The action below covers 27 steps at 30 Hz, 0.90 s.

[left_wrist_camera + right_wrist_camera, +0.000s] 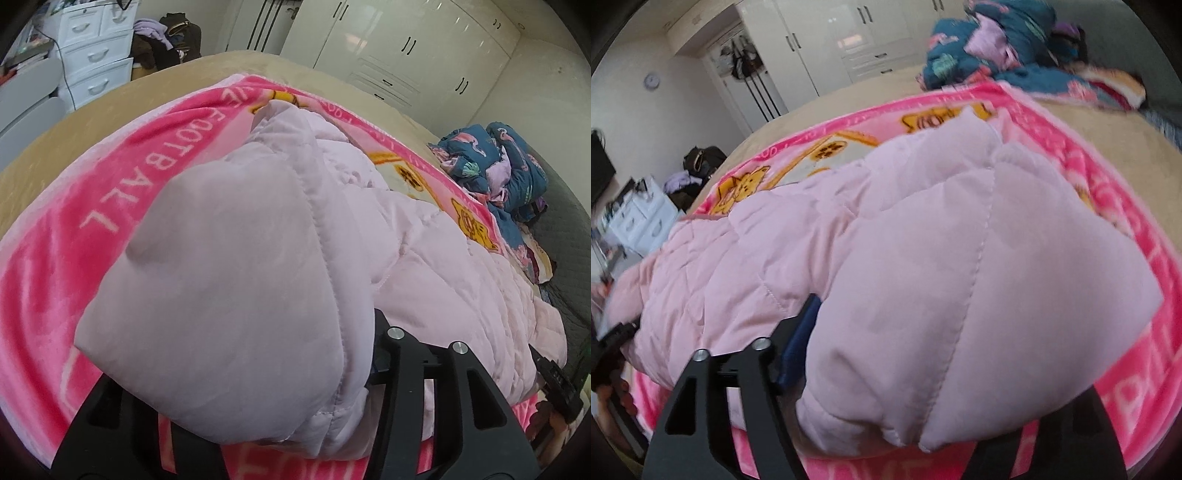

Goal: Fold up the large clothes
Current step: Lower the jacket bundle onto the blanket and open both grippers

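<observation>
Jacket [229, 295], pale pink and quilted, lies on a pink blanket [55, 258] atop the bed [92, 110]; left gripper [280, 424] and right gripper [886, 424] each have fingers clenched on a jacket end.

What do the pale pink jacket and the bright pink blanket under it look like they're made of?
Pale pink jacket: looks like smooth, matte woven shell, probably polyester or nylon, over puffy filling; stitched quilt lines and swollen panels suggest padding, down or synthetic unclear.

Bright pink blanket: looks like plush fleece, likely polyester; it has a soft sheen, fuzzy nap and printed lettering.
</observation>
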{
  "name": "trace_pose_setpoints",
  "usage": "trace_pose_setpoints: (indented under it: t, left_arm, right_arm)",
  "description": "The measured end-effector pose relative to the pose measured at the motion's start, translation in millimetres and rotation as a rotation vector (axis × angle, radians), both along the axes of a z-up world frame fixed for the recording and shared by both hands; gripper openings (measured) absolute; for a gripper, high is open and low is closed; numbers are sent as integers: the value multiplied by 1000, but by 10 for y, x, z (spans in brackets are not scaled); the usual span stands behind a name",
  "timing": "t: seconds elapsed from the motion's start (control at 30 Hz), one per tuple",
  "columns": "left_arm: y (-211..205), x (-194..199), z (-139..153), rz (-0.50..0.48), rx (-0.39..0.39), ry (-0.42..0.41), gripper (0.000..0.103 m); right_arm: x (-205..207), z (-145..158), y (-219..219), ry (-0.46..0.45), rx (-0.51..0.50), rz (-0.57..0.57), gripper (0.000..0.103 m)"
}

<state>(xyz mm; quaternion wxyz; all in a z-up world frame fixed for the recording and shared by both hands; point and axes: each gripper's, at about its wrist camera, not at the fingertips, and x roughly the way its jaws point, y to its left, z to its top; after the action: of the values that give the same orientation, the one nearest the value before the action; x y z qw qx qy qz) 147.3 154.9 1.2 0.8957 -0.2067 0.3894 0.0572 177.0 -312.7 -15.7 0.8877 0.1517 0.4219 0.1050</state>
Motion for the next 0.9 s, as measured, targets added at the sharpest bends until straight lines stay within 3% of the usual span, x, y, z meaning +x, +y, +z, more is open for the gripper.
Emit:
trace_pose_setpoints:
  t: [0.17,0.3,0.7,0.77,0.9]
  left_arm:
    - [28,-24,-25,6,-16,4,47]
    - [46,-47,-26,5,-20,7,49]
    - [99,-250,12,10,4,6,66]
    - [121,-323,19,22,28,5,73]
    - [180,-469,25,32,52,3,78]
  right_arm:
    - [-130,-1,-89,19,34,-20,85]
    - [-320,93,-121,-3,20,-34,88]
    - [-910,373,-45,-168,-160,-48,89]
    - [-970,430,-27,-203,-181,-57,99]
    - [-1082,502,36,-239,-189,-43,99]
